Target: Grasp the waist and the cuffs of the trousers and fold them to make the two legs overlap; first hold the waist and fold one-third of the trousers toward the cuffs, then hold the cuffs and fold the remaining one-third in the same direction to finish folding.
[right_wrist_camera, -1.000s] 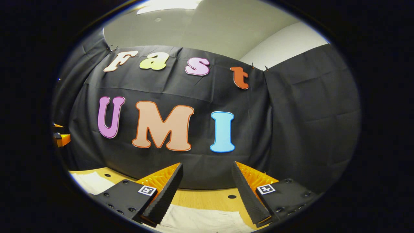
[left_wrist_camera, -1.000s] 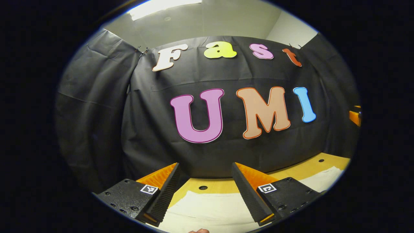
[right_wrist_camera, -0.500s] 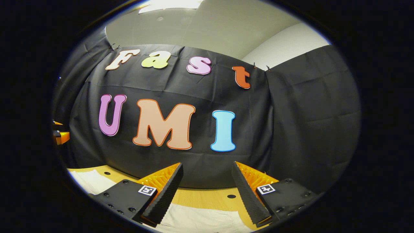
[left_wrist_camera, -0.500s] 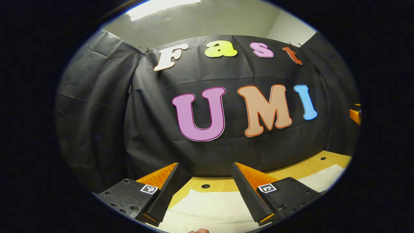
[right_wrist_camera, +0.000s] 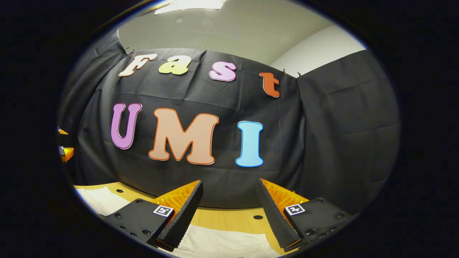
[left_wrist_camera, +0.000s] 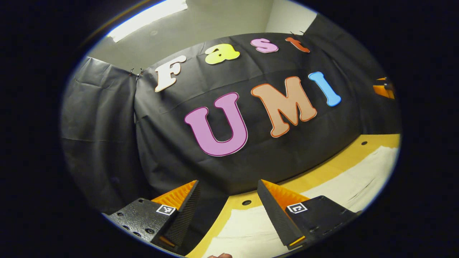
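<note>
Tilted since the earlier frame, the left gripper view has rolled, so the surface (left_wrist_camera: 322, 172) now slopes up toward 2 o'clock. Left gripper (left_wrist_camera: 227, 211) hangs released above the pale trousers (left_wrist_camera: 247, 233), apparently not touching. Right gripper (right_wrist_camera: 229, 211) is likewise spread over the cloth at 6 o'clock, black wall (right_wrist_camera: 340, 143) beyond.

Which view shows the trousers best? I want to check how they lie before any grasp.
The left gripper view: the pale trousers spread across the wooden table beyond the open left gripper. The right gripper view shows smaller patches beneath the open right gripper.
</note>
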### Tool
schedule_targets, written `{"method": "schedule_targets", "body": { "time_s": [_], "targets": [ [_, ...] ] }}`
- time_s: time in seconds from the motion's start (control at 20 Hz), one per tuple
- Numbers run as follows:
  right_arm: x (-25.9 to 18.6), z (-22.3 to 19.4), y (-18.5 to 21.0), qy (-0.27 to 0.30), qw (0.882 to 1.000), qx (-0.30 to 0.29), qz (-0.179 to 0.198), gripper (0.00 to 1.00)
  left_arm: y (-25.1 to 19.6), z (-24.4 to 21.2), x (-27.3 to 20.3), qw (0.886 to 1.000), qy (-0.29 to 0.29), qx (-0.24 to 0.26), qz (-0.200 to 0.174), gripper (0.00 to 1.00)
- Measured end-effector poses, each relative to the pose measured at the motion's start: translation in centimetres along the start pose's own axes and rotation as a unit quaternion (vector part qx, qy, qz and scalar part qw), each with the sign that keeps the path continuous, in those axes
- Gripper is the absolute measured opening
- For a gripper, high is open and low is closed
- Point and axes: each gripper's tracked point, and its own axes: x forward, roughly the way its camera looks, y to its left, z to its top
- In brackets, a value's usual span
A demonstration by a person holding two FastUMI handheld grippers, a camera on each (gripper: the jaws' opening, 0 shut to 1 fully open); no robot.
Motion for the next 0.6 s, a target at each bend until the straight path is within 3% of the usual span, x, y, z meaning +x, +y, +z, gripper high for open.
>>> {"method": "schedule_targets", "body": {
  "time_s": [0.25, 0.6],
  "targets": [
    [0.0, -0.6, 0.2, 0.003, 1.0, 0.0, 0.007, 0.96, -0.3, -3.8, -1.5, 0.993, 0.034, 0.109, -0.043, 0.96],
    [-0.2, -2.8, -0.1, 0.022, 1.0, 0.014, 0.002, 0.97, -2.9, -11.1, -5.1, 0.965, 0.094, 0.21, -0.126, 0.96]
  ]
}}
